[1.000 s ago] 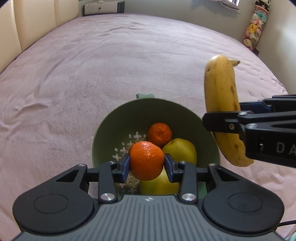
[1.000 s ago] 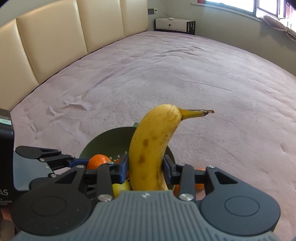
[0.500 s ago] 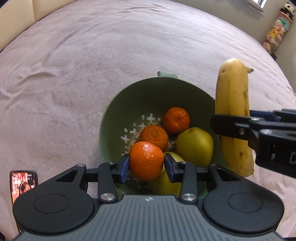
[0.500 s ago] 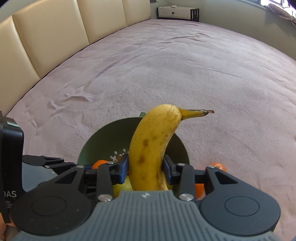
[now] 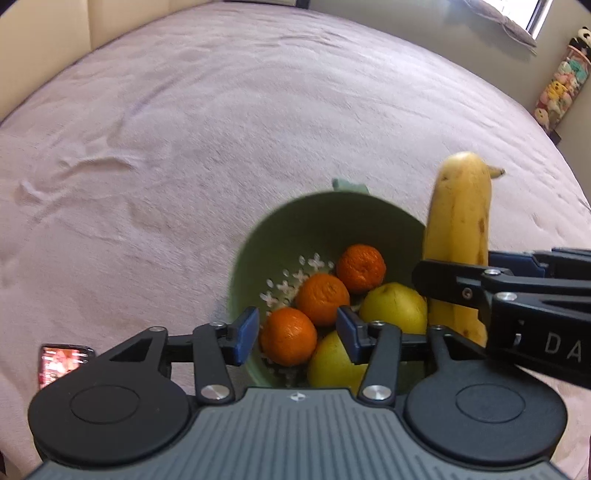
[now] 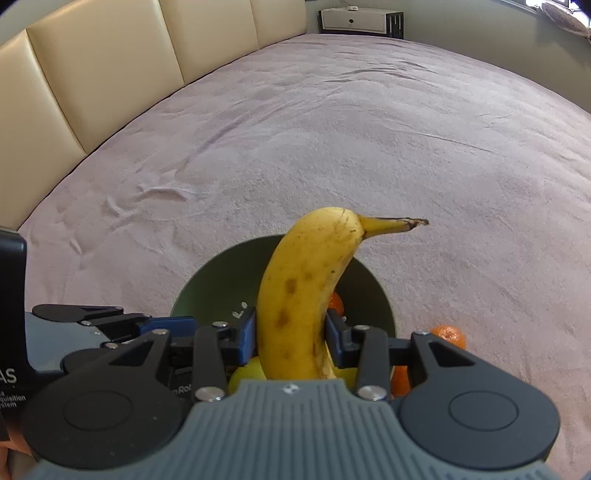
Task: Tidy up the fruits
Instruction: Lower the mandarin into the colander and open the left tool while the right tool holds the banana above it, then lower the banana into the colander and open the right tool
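A green colander bowl sits on the pink bed cover. It holds two tangerines and two yellow pears. My left gripper is open above the bowl's near side; a third tangerine lies between its parted fingers, free of both pads. My right gripper is shut on a yellow banana held upright over the bowl. The banana also shows at the bowl's right rim in the left wrist view.
Another tangerine lies on the cover right of the bowl. A phone lies on the cover at the left. A padded headboard runs along the left, and a white cabinet stands at the far end.
My left gripper has opened and let go of the tangerine, which now sits lower in the bowl. The right gripper still holds the banana, now closer over the bowl.
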The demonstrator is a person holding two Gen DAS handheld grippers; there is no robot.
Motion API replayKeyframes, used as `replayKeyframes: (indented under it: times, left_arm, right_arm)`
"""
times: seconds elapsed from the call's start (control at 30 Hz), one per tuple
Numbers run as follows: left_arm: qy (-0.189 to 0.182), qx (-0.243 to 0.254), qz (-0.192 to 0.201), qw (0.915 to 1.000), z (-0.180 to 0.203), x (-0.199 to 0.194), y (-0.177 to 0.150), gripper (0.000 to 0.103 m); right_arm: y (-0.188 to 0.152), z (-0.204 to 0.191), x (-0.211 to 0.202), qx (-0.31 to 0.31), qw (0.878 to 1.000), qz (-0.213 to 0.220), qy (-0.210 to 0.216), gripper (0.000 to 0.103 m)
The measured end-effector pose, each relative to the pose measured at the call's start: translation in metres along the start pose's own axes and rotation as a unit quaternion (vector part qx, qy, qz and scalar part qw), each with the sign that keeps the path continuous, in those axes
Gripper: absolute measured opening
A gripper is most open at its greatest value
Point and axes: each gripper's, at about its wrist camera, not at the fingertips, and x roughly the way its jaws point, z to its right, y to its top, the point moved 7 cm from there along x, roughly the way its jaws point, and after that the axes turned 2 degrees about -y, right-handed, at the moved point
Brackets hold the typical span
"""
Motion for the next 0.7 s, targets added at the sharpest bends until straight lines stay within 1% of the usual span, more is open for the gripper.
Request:
replayKeyframes:
  times: [0.13, 0.23, 0.3, 0.43, 0.57, 0.7]
  left_arm:
    - [0.0, -0.001, 0.024, 0.9997, -0.002, -0.018, 0.009, 0.063]
    - [0.003, -0.008, 0.041, 0.9991, -0.007, -0.028, 0.015, 0.065]
    - [0.003, -0.028, 0.055, 0.9981, -0.014, -0.035, 0.019, 0.066]
    - [0.008, -0.079, 0.075, 0.994, -0.036, -0.044, 0.026, 0.067]
    - [0.018, -0.104, 0.064, 0.9924, -0.048, -0.037, 0.026, 0.067]
    - [0.013, -0.117, 0.047, 0.992, -0.052, -0.03, 0.021, 0.067]
  right_arm:
    - [0.006, 0.004, -0.006, 0.032, 0.999, -0.004, 0.017, 0.036]
    - [0.01, 0.003, -0.009, 0.057, 0.998, -0.006, 0.038, 0.036]
    - [0.012, 0.0, -0.011, 0.063, 0.997, -0.008, 0.048, 0.036]
    - [0.011, -0.007, -0.009, 0.062, 0.997, -0.024, 0.047, 0.036]
    - [0.006, -0.01, -0.002, 0.078, 0.994, -0.044, 0.06, 0.036]
    - [0.001, -0.018, 0.008, 0.061, 0.995, -0.061, 0.059, 0.036]
